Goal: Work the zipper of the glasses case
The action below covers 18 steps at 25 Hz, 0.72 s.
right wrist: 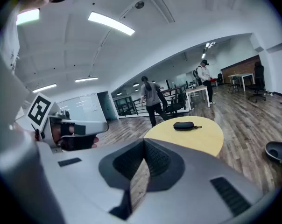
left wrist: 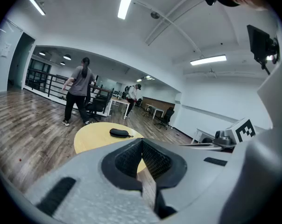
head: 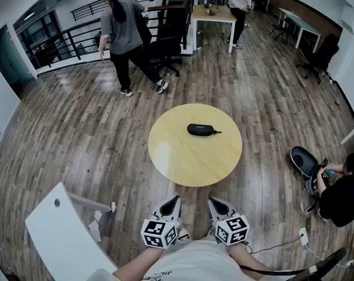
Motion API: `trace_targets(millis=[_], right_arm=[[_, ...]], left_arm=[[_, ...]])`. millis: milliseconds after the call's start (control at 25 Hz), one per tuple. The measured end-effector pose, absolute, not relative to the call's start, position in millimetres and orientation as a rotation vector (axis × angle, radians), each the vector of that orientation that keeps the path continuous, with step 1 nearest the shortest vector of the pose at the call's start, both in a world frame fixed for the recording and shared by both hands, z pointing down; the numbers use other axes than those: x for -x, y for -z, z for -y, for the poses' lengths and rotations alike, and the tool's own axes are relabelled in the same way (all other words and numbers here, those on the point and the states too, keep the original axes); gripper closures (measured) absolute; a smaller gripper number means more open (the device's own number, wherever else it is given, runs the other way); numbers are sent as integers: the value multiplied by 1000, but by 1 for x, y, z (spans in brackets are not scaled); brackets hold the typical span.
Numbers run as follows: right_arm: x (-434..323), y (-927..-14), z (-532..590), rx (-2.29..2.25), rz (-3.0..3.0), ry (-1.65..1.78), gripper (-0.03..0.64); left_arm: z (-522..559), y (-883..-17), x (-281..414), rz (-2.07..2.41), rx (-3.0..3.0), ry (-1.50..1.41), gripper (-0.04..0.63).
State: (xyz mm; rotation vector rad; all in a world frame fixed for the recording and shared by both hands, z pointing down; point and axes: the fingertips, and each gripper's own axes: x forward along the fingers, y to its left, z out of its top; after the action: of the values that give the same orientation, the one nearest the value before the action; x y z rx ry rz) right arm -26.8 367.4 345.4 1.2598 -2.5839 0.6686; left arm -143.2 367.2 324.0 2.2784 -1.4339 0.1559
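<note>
Floor (head: 77,127): wood planks. Counter (head: 194,157): round, yellow-topped, standing on that floor. Left gripper (head: 174,200) and right gripper (head: 213,202): side by side just short of the counter's near edge, jaws of each pressed together at the tips, nothing between them. Glasses case (head: 200,130): black, lying flat on the counter beyond its centre, well apart from both grippers; zipper pull (head: 218,132) projects from its right end.

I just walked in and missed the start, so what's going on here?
A person holds a claw in each hand, standing back from the round table. The left claw and right claw are both shut and empty, held close to the body. The black case lies alone on the table, untouched; the zipper work has not started.
</note>
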Motion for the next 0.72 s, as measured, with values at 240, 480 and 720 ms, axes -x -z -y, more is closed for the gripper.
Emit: trace_targets(millis=[240,480,720], right_arm=[[39,-357,-354,-1287,2576,-676,615],[42,-369,-322,-1294,2559,-725,615],[44,-379,-240,-1229,2604,-738,615]], left_arm=[[-349,-330,151,1418,-2319,-157,594],[-317,-339,153,1396,-2315,-179,594],[-246,-350,155,1451,-2278,-208,594]])
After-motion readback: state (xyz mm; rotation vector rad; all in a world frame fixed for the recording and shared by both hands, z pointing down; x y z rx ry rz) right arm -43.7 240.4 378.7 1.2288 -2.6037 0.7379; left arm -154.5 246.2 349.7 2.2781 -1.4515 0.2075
